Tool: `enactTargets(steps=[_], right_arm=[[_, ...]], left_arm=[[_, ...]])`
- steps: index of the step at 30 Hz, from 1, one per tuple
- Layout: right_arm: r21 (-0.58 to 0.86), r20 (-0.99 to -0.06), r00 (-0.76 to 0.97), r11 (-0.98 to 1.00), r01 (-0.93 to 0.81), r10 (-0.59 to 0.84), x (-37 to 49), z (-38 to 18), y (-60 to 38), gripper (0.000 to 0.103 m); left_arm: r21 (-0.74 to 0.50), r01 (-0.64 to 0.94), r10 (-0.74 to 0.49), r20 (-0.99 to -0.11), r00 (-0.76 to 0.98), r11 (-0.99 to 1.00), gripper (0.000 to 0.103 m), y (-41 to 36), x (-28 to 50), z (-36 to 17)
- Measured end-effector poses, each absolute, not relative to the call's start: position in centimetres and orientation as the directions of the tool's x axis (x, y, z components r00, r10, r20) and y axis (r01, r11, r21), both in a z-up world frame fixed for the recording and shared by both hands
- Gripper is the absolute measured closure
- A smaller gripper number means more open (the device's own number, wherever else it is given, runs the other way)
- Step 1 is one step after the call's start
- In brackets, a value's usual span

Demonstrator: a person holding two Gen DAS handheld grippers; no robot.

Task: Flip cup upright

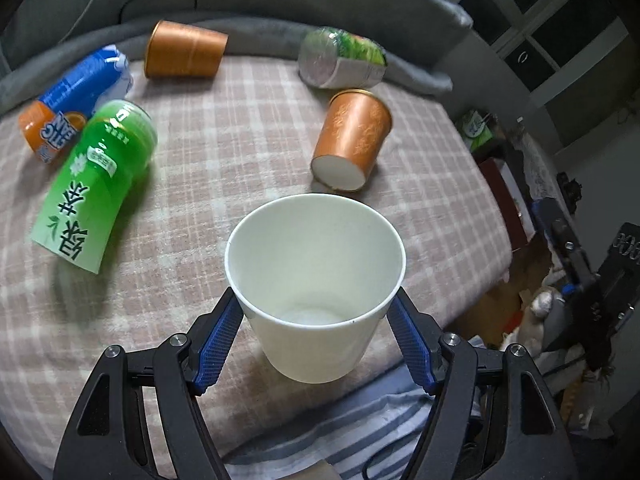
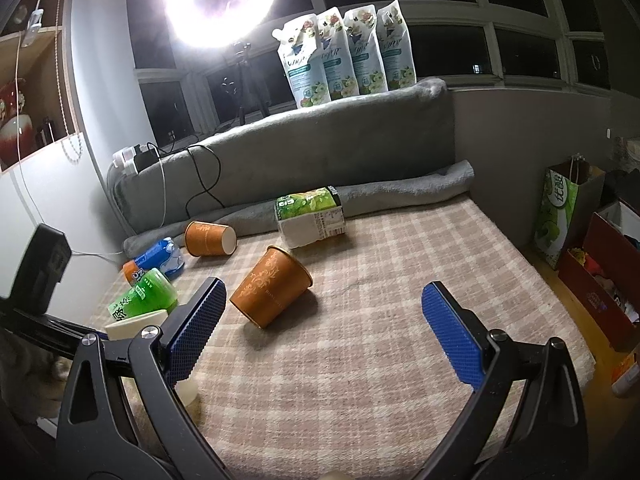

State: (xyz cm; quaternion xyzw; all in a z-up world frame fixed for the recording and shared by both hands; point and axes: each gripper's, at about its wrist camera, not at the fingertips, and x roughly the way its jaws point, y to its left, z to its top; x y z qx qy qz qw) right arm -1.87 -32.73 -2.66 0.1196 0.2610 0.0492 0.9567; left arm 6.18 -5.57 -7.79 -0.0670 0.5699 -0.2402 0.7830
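Observation:
A white paper cup (image 1: 316,280) stands mouth-up between the blue pads of my left gripper (image 1: 316,308), which is shut on its sides near the rim. The cup is near the front edge of the checked blanket (image 1: 240,140). In the right wrist view the white cup (image 2: 136,326) shows partly behind my left finger. My right gripper (image 2: 324,320) is open and empty above the blanket. An orange patterned cup (image 1: 352,140) lies on its side just beyond the white cup; it also shows in the right wrist view (image 2: 272,292). A second orange cup (image 1: 184,50) lies on its side farther back.
A green cup (image 1: 96,184) and a blue-orange cup (image 1: 76,96) lie on their sides at the left. A green-labelled white tub (image 1: 340,58) lies at the back by a rolled grey blanket (image 2: 400,192). The bed edge drops off at the right, with boxes (image 2: 600,280) on the floor.

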Motion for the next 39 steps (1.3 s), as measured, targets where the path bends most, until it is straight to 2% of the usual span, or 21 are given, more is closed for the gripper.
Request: enactTargets(steps=[10,14,17,19,25,34,39], right_arm=[[0.251,-0.516,0.842,0.968,-0.024,0.155,-0.9,-3.2,-32.7,0.003],[0.254,-0.535,0.825,0.966,-0.046,0.180,-0.3,-3.4,-32.2,0.003],[0.282,-0.556,0.798,0.956,-0.081,0.231,0.5,-3.6,-31.7,0.003],[0.327,-0.570,0.770,0.939,-0.108,0.287,1.2,-3.7,-31.4,0.002],[0.419,-0.590,0.706,0.896,-0.147,0.391,2.9,-4.0,-30.2,0.002],[0.497,-0.643,0.556,0.839,-0.221,0.527,5.7,-5.2,-26.3,0.002],[0.529,-0.670,0.467,0.812,-0.245,0.578,7.4,-6.5,-23.9,0.002]], left_arm=[[-0.368,0.296,-0.451,-0.842,0.296,0.881,0.030,-6.2,8.9,-9.1],[-0.401,0.273,-0.474,-0.827,0.302,0.875,0.030,-5.4,9.8,-9.6],[-0.419,0.265,-0.488,-0.816,0.309,0.868,0.030,-4.8,10.0,-9.5],[-0.430,0.260,-0.497,-0.808,0.317,0.865,0.026,-4.2,10.1,-9.2],[-0.425,0.252,-0.493,-0.784,0.377,0.869,0.026,-2.5,9.6,-7.9],[-0.331,0.184,-0.377,-0.761,0.528,0.926,0.026,0.9,7.0,-6.2],[-0.243,0.132,-0.271,-0.736,0.621,0.961,0.026,2.4,5.0,-5.7]])
